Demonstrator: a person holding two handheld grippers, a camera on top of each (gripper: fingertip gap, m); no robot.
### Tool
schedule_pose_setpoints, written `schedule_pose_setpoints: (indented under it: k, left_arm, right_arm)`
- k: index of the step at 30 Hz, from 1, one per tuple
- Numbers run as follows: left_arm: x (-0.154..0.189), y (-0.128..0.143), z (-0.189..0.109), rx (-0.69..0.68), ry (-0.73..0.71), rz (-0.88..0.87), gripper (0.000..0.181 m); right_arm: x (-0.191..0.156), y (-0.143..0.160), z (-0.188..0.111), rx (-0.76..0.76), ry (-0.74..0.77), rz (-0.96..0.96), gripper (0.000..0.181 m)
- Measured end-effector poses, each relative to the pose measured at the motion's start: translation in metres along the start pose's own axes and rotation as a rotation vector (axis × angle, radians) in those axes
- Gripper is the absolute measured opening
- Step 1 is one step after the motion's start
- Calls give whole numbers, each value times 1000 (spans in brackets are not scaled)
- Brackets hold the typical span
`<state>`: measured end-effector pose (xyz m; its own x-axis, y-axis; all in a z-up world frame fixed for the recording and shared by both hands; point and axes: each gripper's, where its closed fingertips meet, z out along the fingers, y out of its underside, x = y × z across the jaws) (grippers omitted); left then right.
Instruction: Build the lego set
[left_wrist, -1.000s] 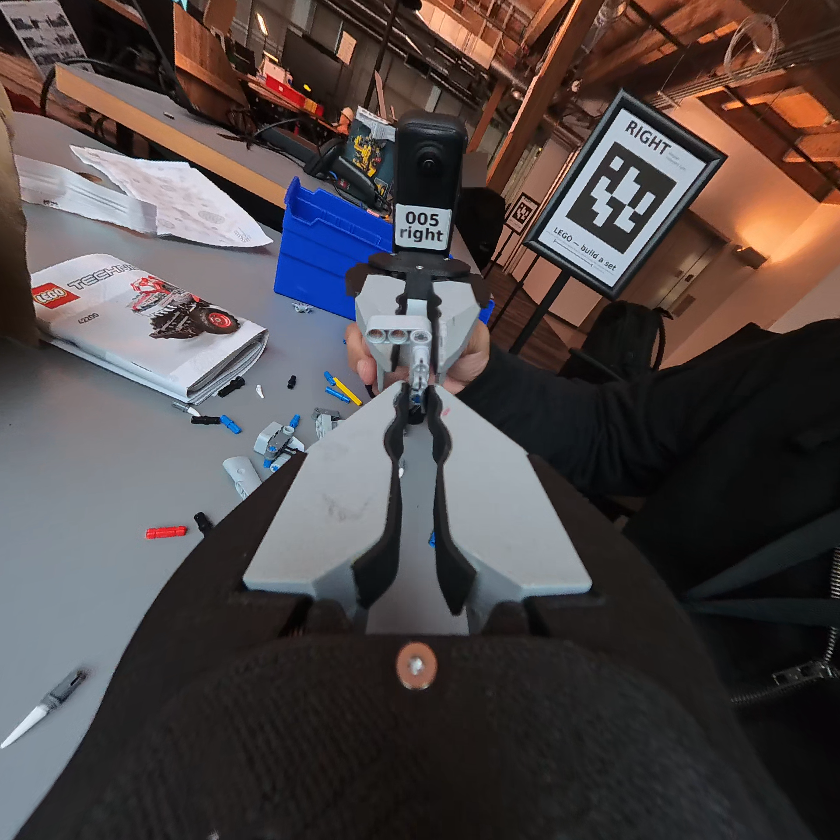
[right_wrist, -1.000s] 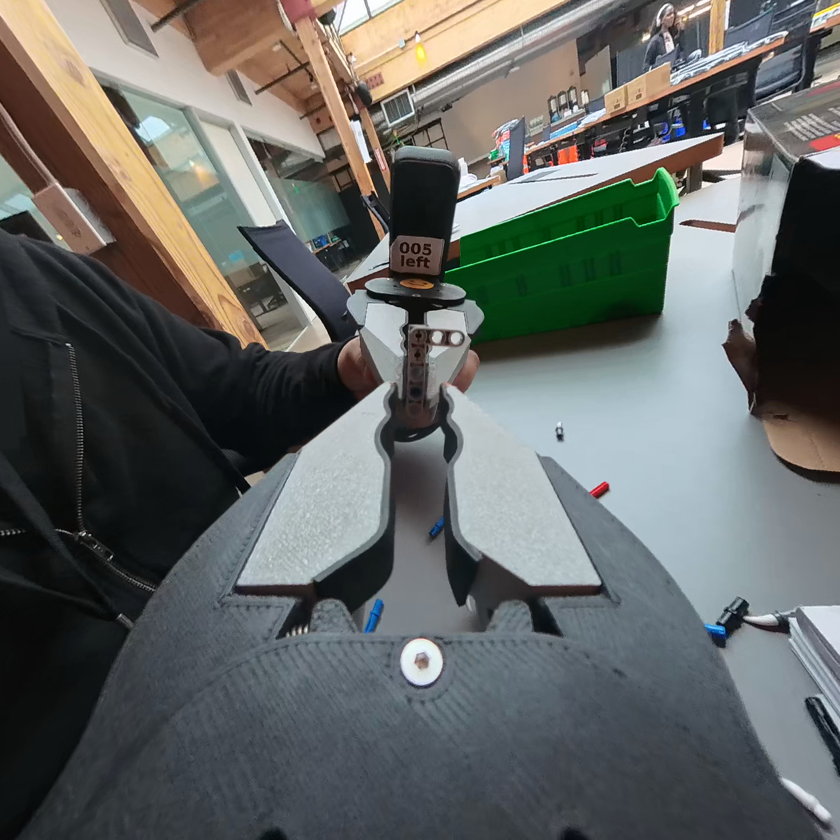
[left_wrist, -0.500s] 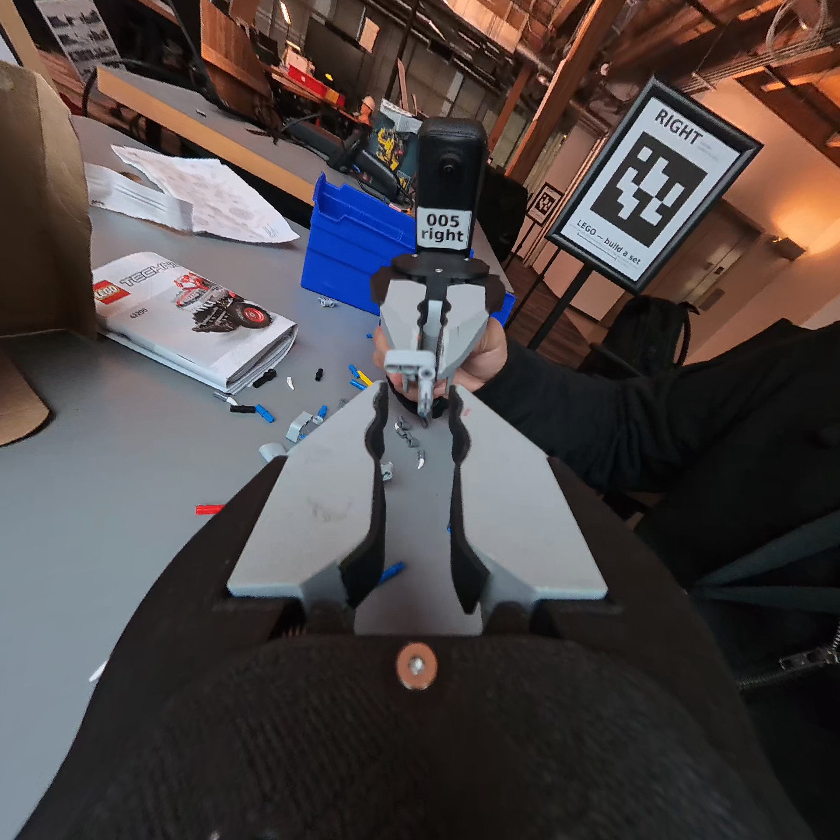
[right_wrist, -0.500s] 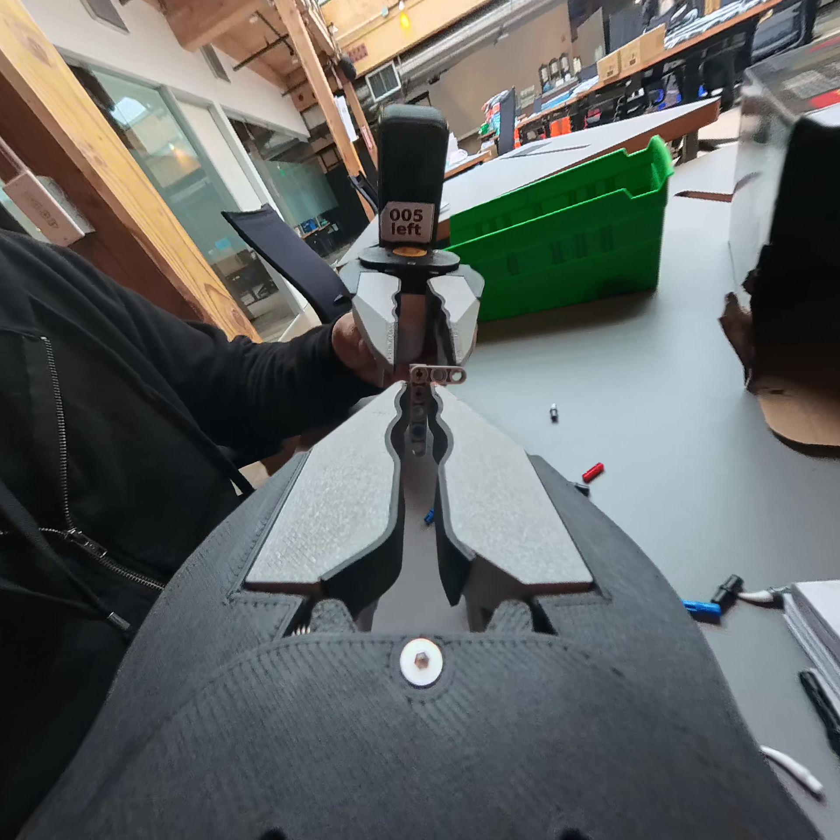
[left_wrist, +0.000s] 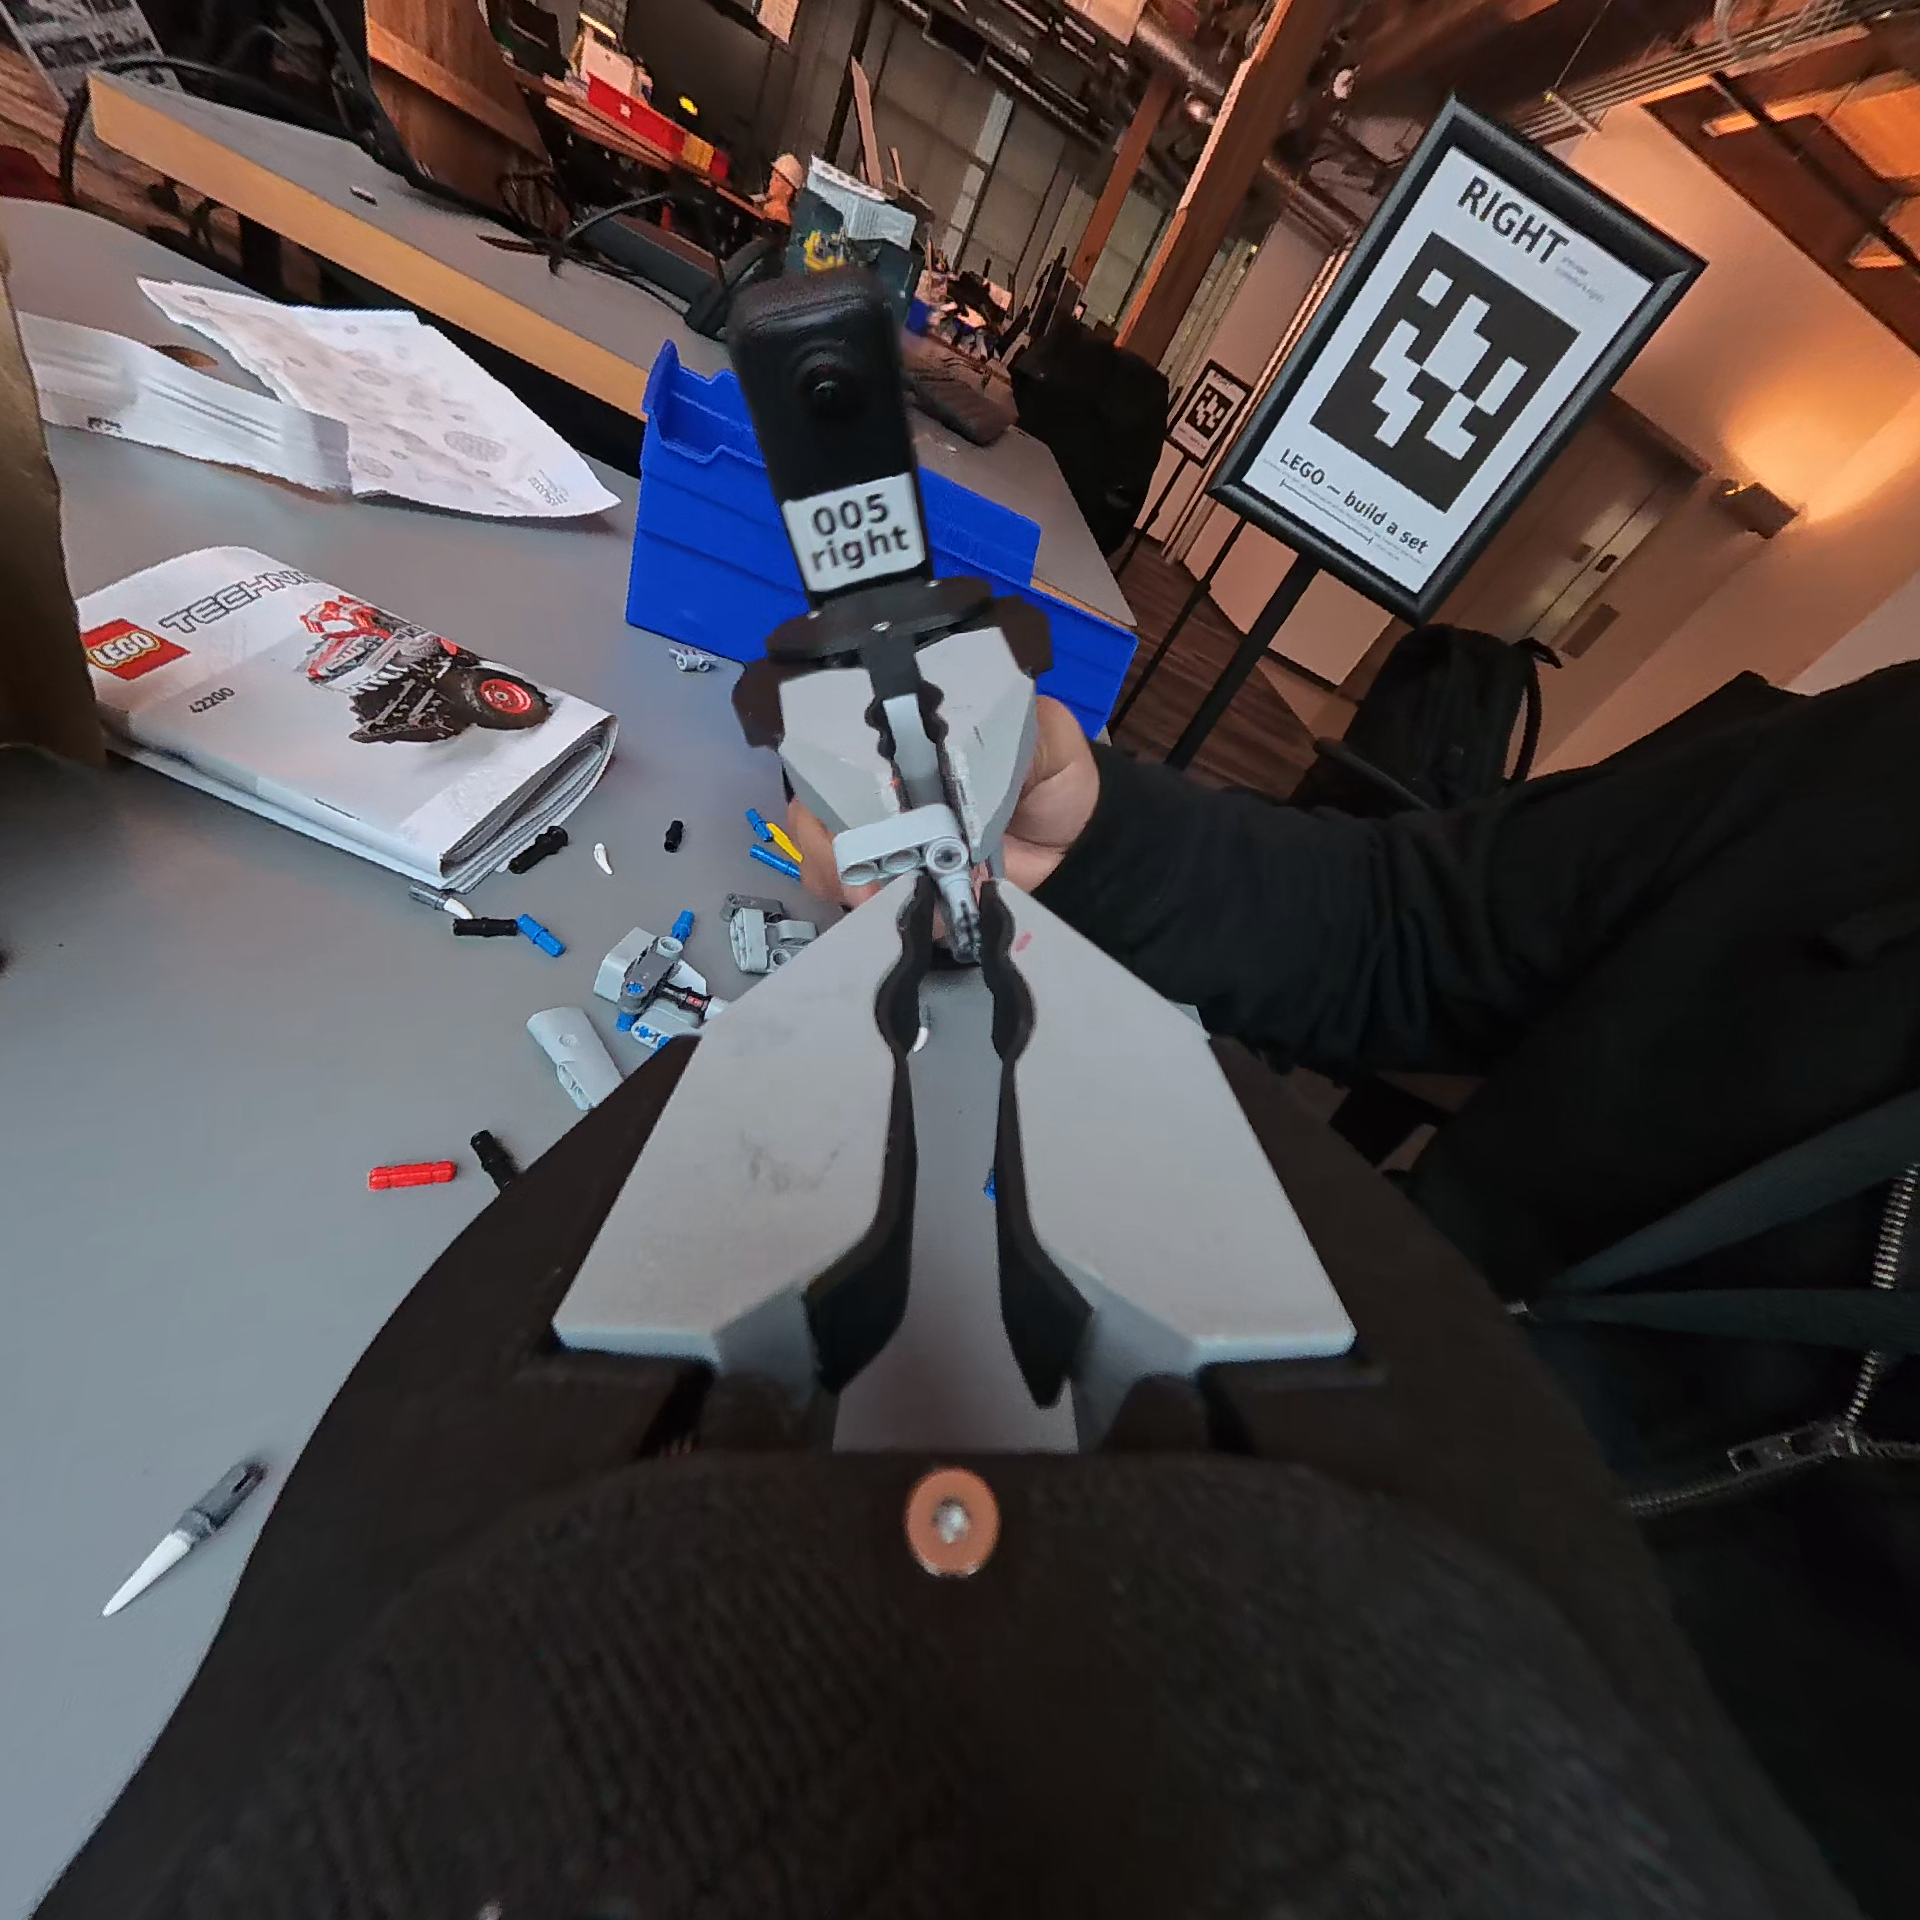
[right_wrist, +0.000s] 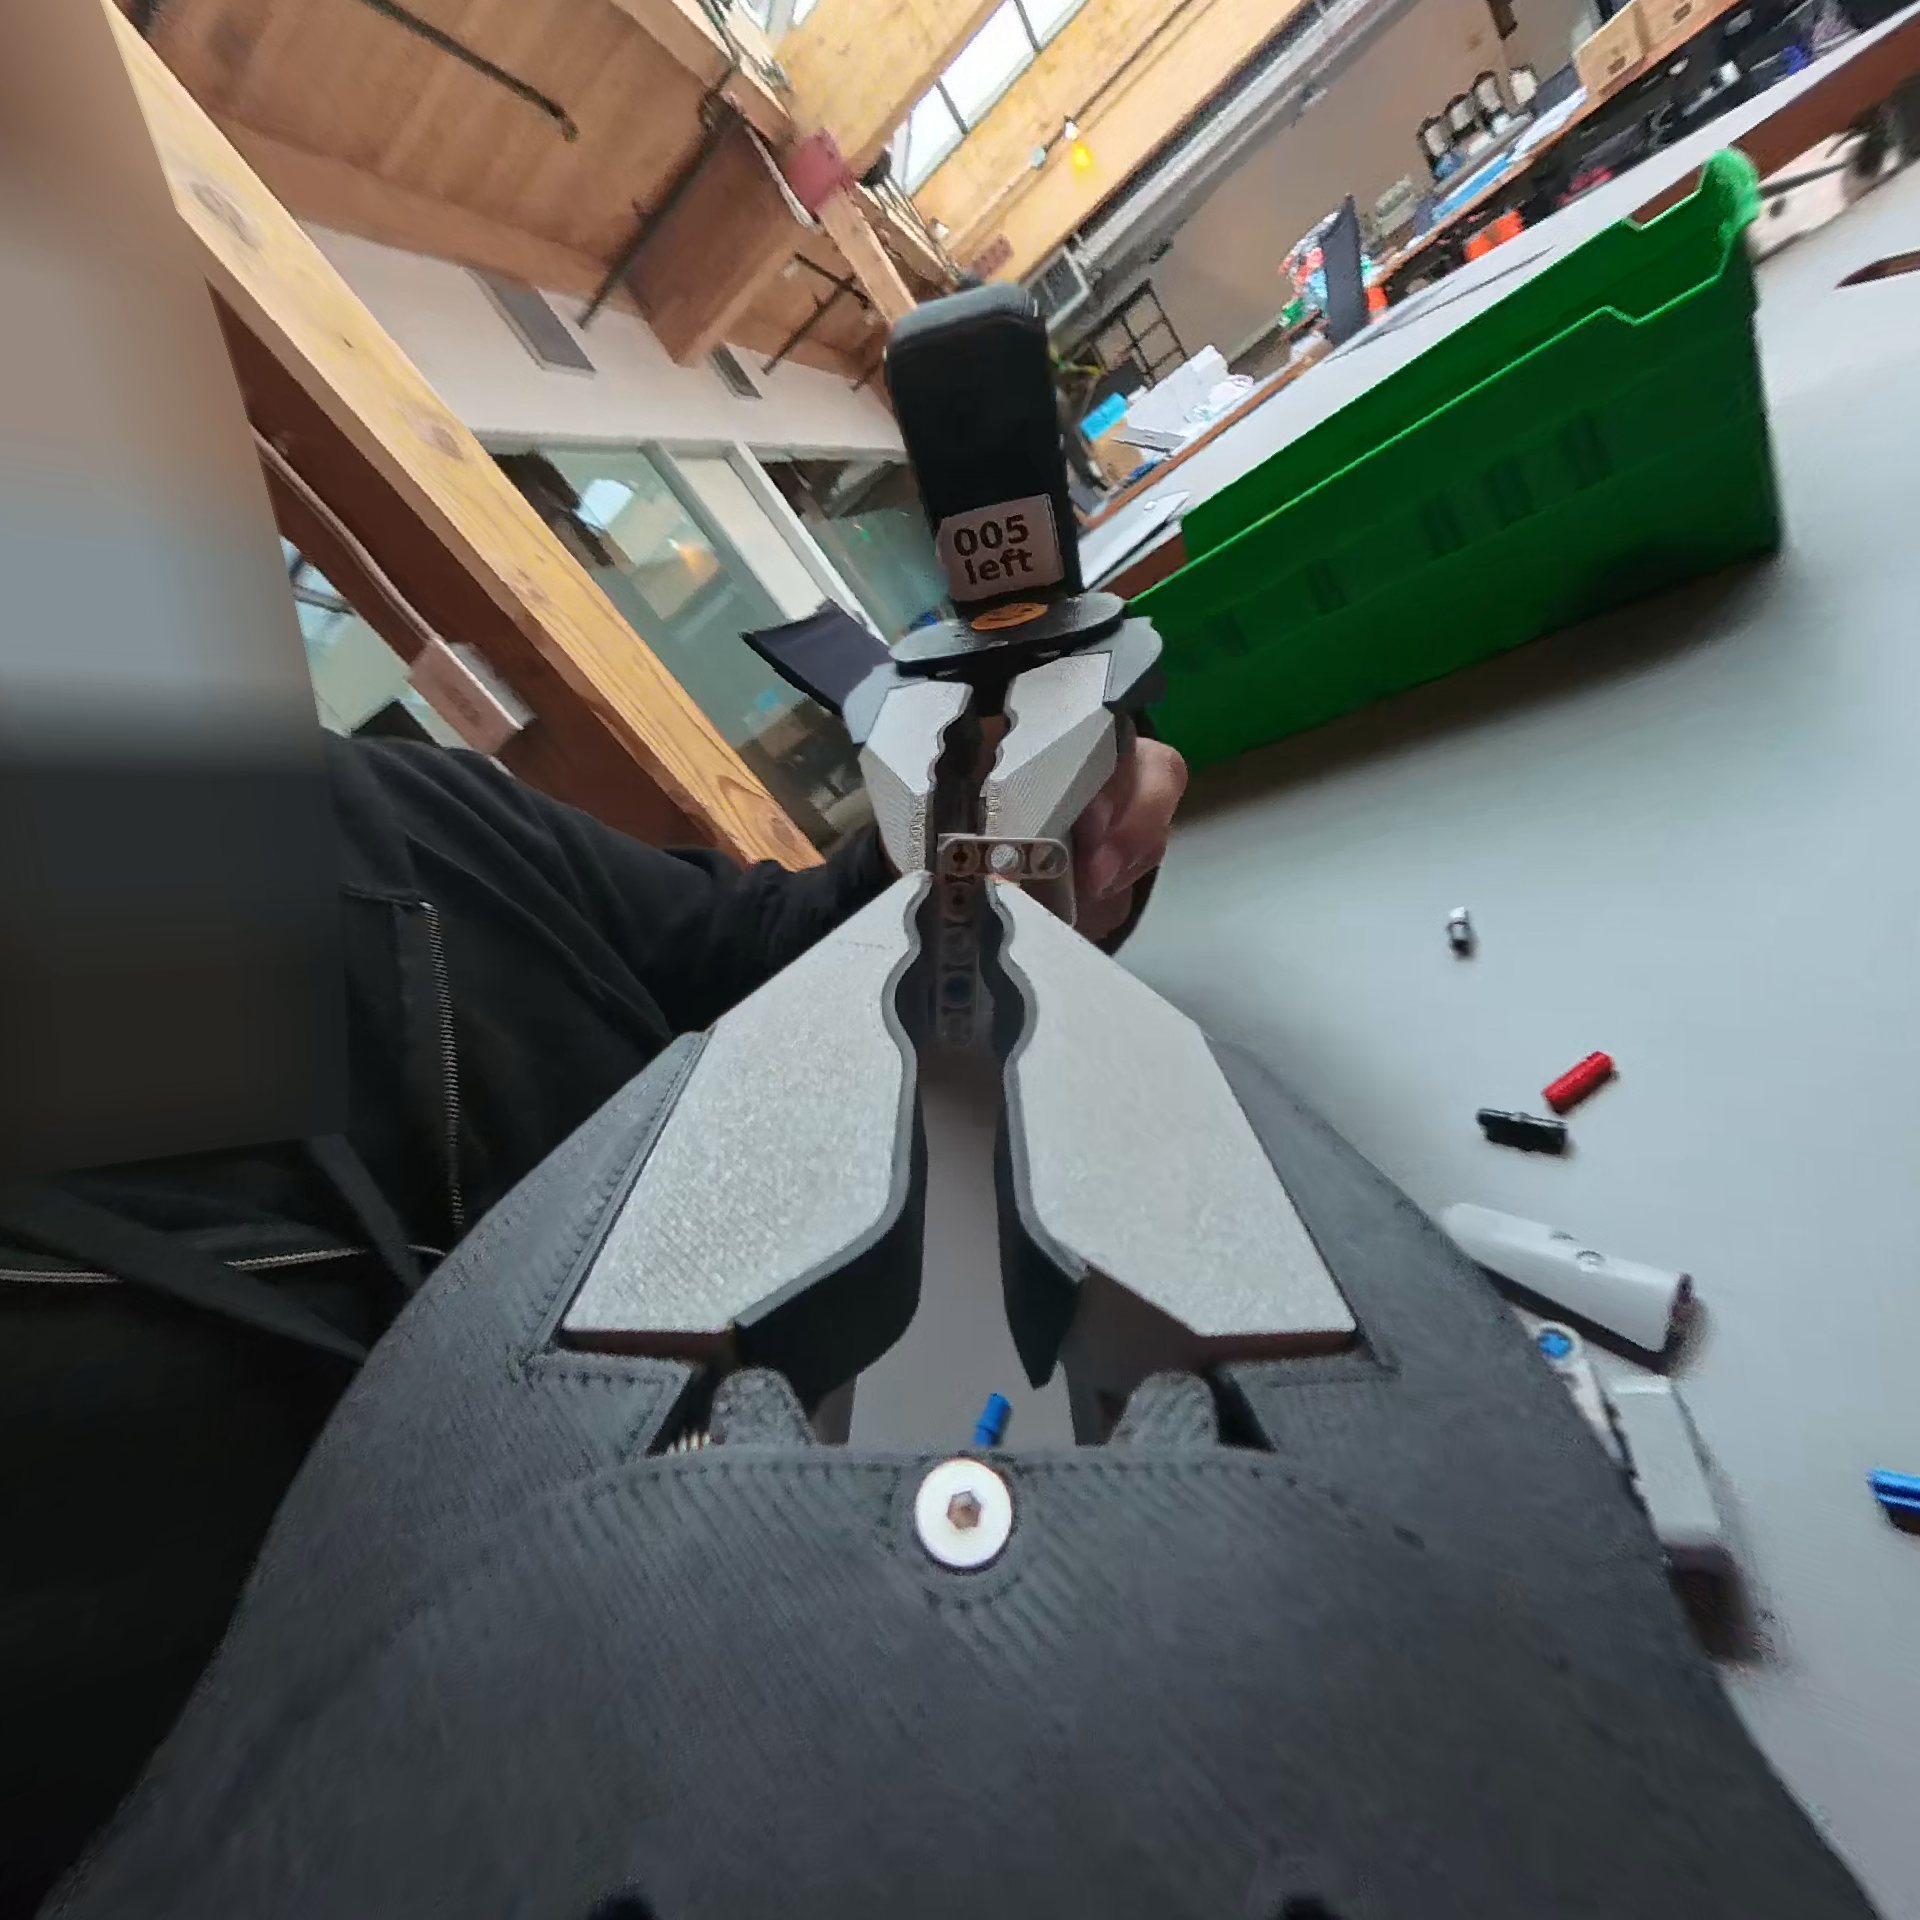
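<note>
Left gripper (left_wrist: 954, 914) first, from its own wrist cam: the fingers are nearly together around the dark lower end of a small light grey L-shaped lego beam with round holes (left_wrist: 914, 854), which looks pinched there, though I can't fully confirm contact. Facing it, the right gripper (left_wrist: 914, 779) clamps the same beam higher up, so the part hangs in the air between both tools, above the grey tabletop (left_wrist: 208, 1091). Loose pins, a red axle piece (left_wrist: 412, 1174) and a half-built grey sub-assembly (left_wrist: 655, 977) lie scattered below, near the folded instruction booklet (left_wrist: 343, 707) and blue plastic bin (left_wrist: 727, 520).

From the right wrist cam: my right gripper's fingers are narrow, closed on the beam's long leg, with its short leg poking out sideways at the tips, right against the left gripper. Green plastic bin (right_wrist: 1507, 499) is well behind.

My worries from here: both tools grip one tiny part, so any twist or pull out of line could pop it loose or lever it sideways. If it drops it lands among look-alike grey bits. Opening one side too soon may let it pivot too.
</note>
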<state>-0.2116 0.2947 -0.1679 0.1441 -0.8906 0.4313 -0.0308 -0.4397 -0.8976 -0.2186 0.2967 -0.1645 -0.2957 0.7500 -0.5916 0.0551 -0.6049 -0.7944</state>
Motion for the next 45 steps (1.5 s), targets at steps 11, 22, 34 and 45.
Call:
schedule_pose_setpoints:
  k: [11, 22, 34, 45]
  left_arm:
    - [8, -6, -2, 36, 33, -8, 6]
    - [7, -7, -3, 49, 40, -6, 5]
    - [2, -9, -3, 64, -32, 71, 5]
    - [8, -14, -6, 96, -38, 118, 5]
  right_arm:
    - [-8, -4, 2, 40, -68, 38, 4]
    - [-9, -6, 3, 42, -36, -9, 4]
    - [-5, -8, 4, 4, 163, -287, 4]
    - [-11, -8, 7, -11, 181, -342, 4]
